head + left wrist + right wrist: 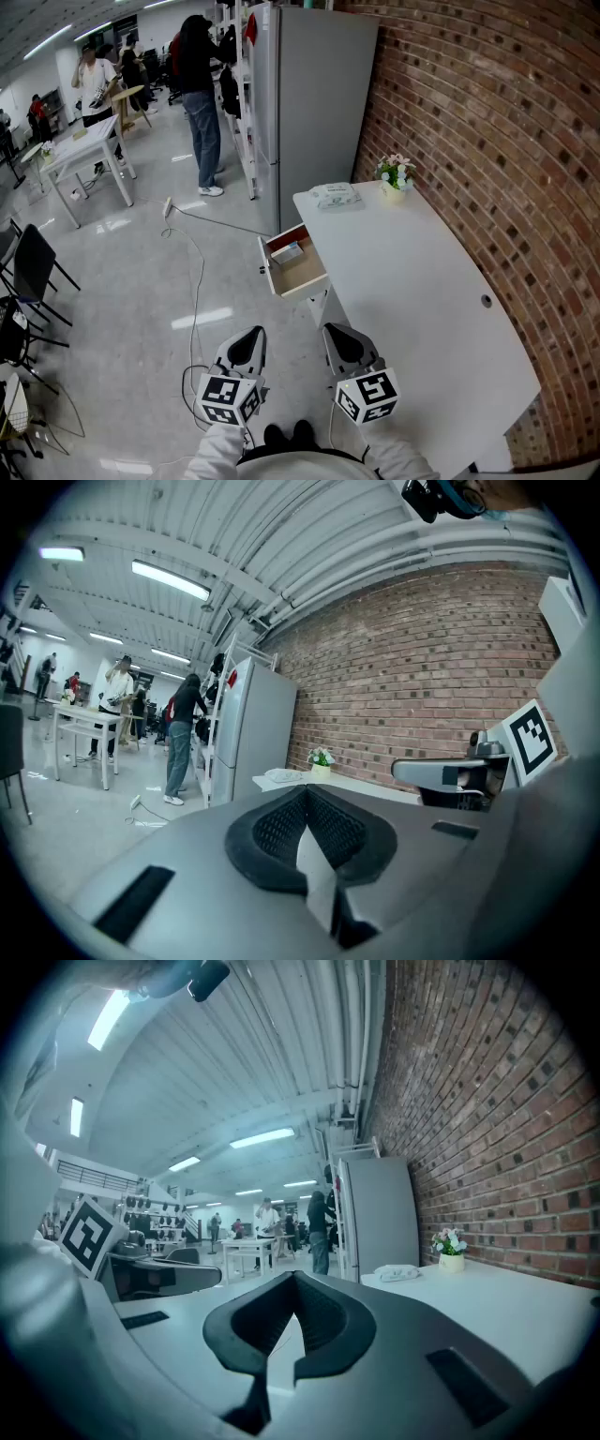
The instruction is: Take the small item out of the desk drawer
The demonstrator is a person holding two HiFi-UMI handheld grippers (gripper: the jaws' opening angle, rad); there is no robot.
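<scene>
The small item lies in the far end of the drawer, which stands pulled out from the white desk, so it looks open to a reach from above. Both tools hang low by the person's body, well short of it. The left gripper and right gripper have jaws pressed together on nothing, probably just being carried

A red brick wall stands right of the tall grey refrigerator; left of it, a white rectangular table.
</scene>
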